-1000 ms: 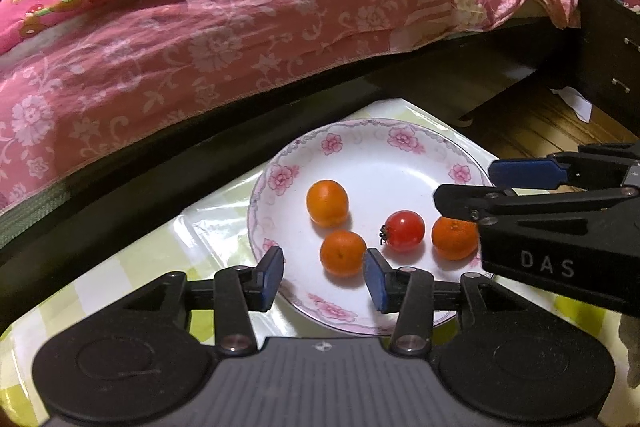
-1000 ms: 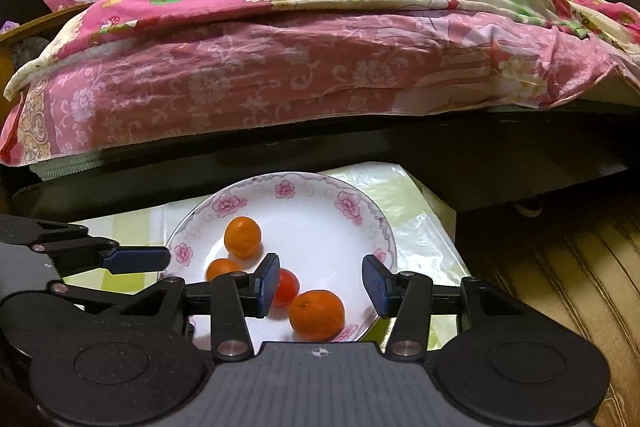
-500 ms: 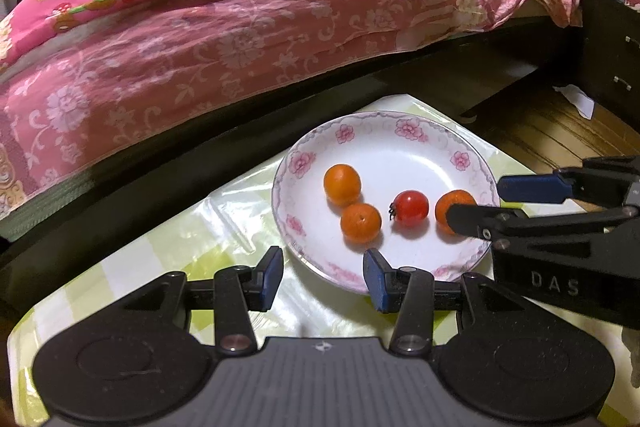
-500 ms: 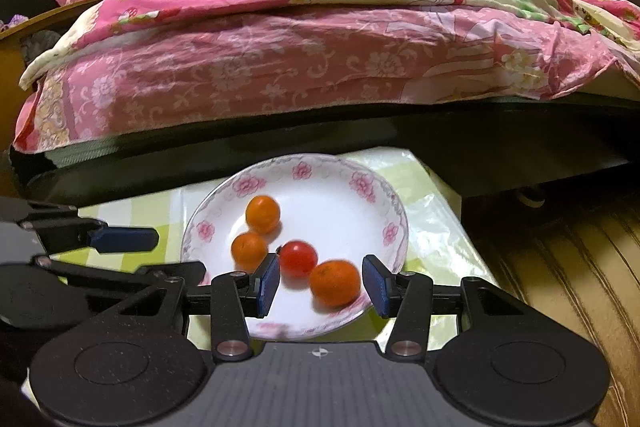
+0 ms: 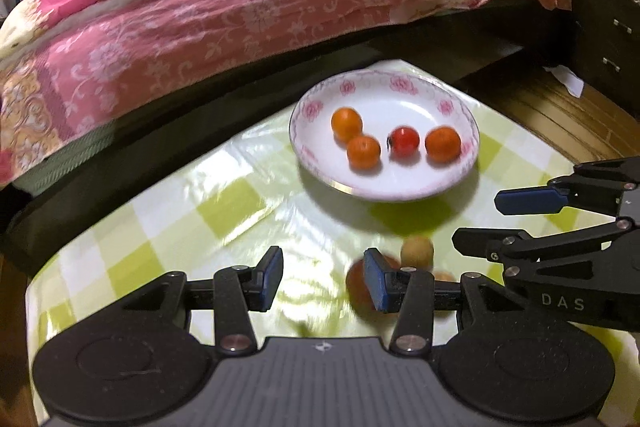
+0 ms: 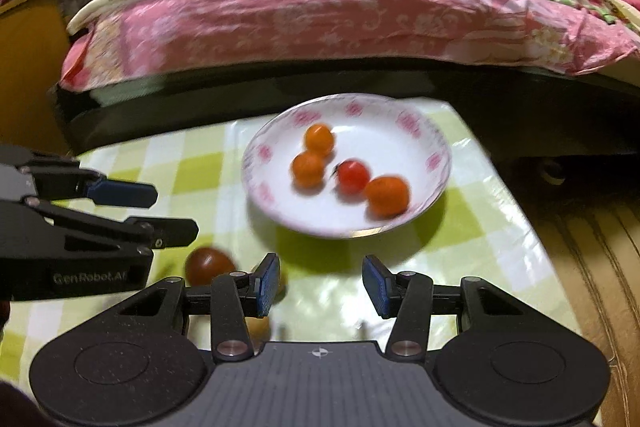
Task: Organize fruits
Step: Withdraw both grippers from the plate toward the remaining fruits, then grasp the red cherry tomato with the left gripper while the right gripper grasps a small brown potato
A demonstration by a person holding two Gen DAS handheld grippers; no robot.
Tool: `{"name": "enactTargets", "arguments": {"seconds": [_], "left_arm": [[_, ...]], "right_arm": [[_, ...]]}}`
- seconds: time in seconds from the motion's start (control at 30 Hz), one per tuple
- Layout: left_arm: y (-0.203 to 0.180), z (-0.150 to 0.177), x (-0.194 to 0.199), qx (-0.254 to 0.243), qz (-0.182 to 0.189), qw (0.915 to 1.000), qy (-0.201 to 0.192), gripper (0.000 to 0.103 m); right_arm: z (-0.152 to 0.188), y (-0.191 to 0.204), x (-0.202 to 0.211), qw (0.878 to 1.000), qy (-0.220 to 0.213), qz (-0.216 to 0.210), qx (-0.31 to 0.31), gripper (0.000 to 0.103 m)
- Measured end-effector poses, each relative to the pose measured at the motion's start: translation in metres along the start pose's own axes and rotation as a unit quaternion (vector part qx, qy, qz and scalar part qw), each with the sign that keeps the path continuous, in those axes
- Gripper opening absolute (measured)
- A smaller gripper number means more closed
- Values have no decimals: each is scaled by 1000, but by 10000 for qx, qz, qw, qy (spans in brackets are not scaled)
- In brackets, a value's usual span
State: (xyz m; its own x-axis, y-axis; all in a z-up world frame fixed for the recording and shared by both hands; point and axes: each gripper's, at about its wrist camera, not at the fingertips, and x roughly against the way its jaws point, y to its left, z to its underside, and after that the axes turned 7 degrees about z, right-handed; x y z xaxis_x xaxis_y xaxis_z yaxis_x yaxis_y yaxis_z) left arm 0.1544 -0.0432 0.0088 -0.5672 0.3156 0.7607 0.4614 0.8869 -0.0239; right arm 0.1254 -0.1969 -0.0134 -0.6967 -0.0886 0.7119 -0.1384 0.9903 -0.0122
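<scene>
Now drawn back from the plate (image 5: pixel 384 187) holding three oranges (image 5: pixel 363 151) and a tomato (image 5: pixel 405 142), both hand-held grippers, left hand-held gripper (image 5: pixel 322 274) and right hand-held gripper (image 6: pixel 320 285), part-open and empty, hover nearer loose fruit (image 6: pixel 208 265) on the tabletop (image 5: pixel 224 203), suggesting another pick.

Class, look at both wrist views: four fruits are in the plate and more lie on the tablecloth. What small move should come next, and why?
Probably lower the left gripper over the dark red fruit lying just ahead of it. Both grippers are empty with jaws apart, the plate already holds three oranges and a tomato, and that fruit plus a small tan one remain loose on the tablecloth.
</scene>
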Motion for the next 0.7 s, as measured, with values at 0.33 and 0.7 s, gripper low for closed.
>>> {"name": "enactTargets", "arguments": {"seconds": [0.33,0.7], "left_arm": [[4,42,11,-59,187,9990,395,53],[0,51,12,-206,606,9973,349,58]], "right_arm": [[17,29,-10,9979,322,-224,521,44],[19,41,-23,9955,386,-222,831,36]]}}
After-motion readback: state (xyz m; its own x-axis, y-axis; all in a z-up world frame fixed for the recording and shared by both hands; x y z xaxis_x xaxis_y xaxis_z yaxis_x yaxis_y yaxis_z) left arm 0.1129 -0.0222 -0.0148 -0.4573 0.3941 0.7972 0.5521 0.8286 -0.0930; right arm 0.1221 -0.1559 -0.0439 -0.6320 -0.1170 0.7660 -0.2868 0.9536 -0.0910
